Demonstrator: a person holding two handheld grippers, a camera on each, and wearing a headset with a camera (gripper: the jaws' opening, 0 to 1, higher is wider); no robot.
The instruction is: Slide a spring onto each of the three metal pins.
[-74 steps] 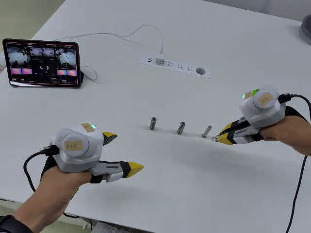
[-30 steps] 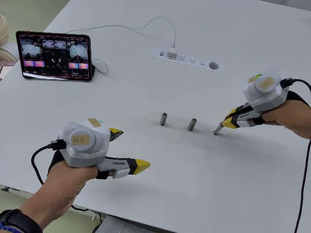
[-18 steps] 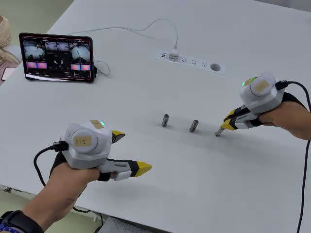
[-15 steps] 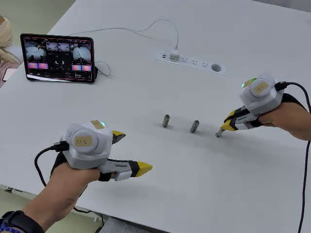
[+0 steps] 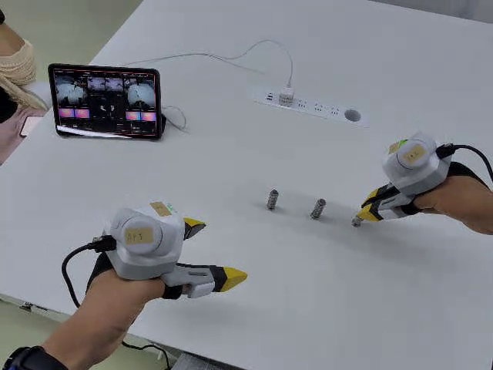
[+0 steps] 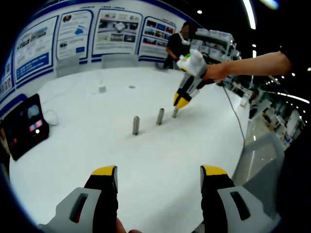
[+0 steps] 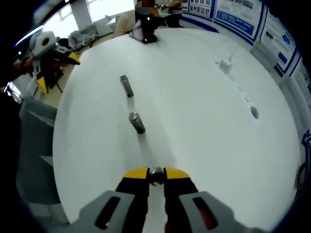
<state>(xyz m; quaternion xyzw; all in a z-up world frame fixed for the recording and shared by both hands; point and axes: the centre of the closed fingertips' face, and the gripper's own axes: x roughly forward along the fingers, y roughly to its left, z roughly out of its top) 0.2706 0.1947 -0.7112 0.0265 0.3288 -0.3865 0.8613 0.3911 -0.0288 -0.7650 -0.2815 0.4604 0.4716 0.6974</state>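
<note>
Right gripper view: right gripper (image 7: 155, 173) pinches 1 spring (image 7: 156, 177) at the rightmost pin (image 5: 357, 223); left gripper (image 6: 159, 171) gapes wide.

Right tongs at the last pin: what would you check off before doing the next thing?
1. Springs on left pin and middle pin: ok.
2. Grip of right tongs on third spring: ok, closed on it.
3. Seating of third spring fully down third pin: cannot tell, the tongs cover it.
4. Idle left tongs open and apart from the pins: ok.
5. Trailing cable off the pins: ok.
</note>
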